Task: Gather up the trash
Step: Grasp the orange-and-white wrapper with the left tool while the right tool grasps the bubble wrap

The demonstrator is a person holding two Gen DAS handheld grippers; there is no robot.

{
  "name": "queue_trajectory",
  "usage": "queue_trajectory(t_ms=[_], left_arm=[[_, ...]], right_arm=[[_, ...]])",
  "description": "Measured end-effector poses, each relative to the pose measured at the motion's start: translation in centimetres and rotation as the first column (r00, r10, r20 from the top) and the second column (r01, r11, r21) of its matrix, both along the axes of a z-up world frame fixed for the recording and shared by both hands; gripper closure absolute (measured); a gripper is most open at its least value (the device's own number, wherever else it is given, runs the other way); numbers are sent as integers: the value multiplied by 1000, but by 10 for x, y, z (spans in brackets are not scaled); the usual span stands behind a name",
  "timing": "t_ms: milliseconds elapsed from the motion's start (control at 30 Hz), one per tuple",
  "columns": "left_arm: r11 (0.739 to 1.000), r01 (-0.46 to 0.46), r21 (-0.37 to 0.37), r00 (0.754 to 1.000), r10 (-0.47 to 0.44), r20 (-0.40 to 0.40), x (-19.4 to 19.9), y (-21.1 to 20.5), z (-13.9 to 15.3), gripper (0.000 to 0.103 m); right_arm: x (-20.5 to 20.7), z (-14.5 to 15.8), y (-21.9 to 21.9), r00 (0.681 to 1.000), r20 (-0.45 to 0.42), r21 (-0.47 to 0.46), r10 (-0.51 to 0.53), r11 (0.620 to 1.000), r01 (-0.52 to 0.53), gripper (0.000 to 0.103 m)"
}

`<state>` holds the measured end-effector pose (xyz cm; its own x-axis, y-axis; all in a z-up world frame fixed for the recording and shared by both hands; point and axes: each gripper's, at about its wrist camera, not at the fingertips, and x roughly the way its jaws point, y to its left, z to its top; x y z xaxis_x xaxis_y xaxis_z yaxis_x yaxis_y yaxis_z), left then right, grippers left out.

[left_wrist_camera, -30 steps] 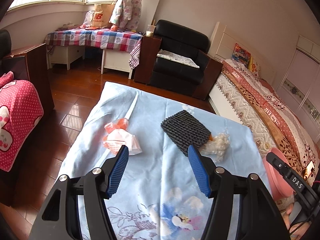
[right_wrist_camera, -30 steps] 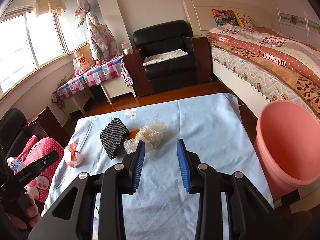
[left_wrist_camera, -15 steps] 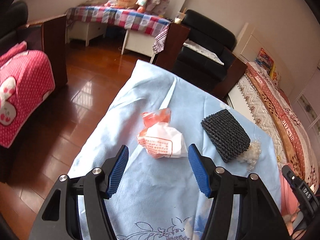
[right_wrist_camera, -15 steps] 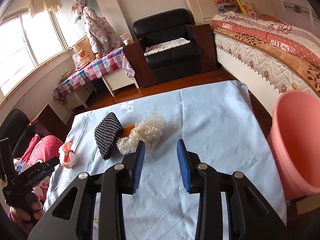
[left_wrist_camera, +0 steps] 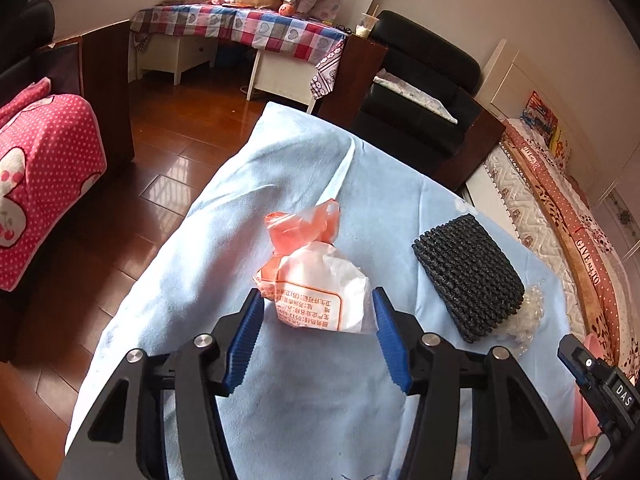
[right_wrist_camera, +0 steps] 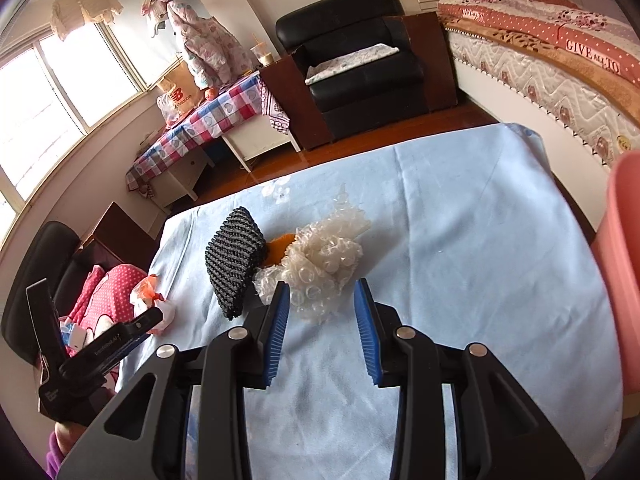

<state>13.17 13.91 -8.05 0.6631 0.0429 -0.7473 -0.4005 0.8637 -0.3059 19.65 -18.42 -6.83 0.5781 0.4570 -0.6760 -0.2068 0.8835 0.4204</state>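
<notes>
A crumpled white and orange plastic bag (left_wrist_camera: 316, 276) lies on the blue-clothed table (left_wrist_camera: 280, 176). My left gripper (left_wrist_camera: 316, 312) is open, its blue fingertips either side of the bag's near end. A wad of clear bubble wrap (right_wrist_camera: 324, 260) lies mid-table next to a black foam net (right_wrist_camera: 234, 260), with an orange scrap (right_wrist_camera: 278, 250) between them. My right gripper (right_wrist_camera: 320, 300) is open, its tips just in front of the bubble wrap. The bag (right_wrist_camera: 154, 304) and net (left_wrist_camera: 470, 276) each show in the other view.
A pink bucket (right_wrist_camera: 624, 264) stands off the table's right edge. A bed (right_wrist_camera: 560, 52) is behind it, a black armchair (right_wrist_camera: 360, 64) and a checked-cloth table (right_wrist_camera: 208, 120) at the back. A pink dotted cushion (left_wrist_camera: 44, 176) is left of the table over wooden floor.
My left gripper has moved forward and left until its open fingers flank the orange-white bag. My right gripper has closed in on the bubble wrap. Both stayed open.
</notes>
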Motion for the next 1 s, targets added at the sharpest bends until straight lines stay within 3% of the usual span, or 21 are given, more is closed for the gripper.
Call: queue_trajectory(t_ms=[67, 200, 567, 600, 667, 733, 1000], left_arm=[[1000, 12, 15, 1000, -13, 10, -1, -3, 2, 60], [999, 32, 27, 999, -32, 16, -6, -5, 4, 65], [994, 108, 31, 992, -110, 55, -16, -21, 19, 66], [993, 114, 29, 992, -115, 55, -17, -22, 19, 66], [992, 125, 26, 991, -126, 54, -19, -25, 19, 66], [991, 135, 24, 989, -136, 55, -21, -29, 19, 66], [984, 177, 19, 982, -178, 68, -31, -49, 27, 66]], right_arm=[[4, -2, 3, 1000, -12, 16, 4, 1000, -3, 59], [10, -6, 12, 999, -38, 35, 21, 999, -19, 56], [21, -25, 42, 999, -14, -133, 38, 990, -39, 54], [20, -26, 41, 999, -5, -136, 40, 990, -40, 55], [17, -25, 41, 999, 3, -140, 51, 989, -51, 70], [14, -24, 39, 998, 3, -147, 59, 987, -58, 75], [-18, -7, 21, 997, 34, -139, 67, 988, -62, 77]])
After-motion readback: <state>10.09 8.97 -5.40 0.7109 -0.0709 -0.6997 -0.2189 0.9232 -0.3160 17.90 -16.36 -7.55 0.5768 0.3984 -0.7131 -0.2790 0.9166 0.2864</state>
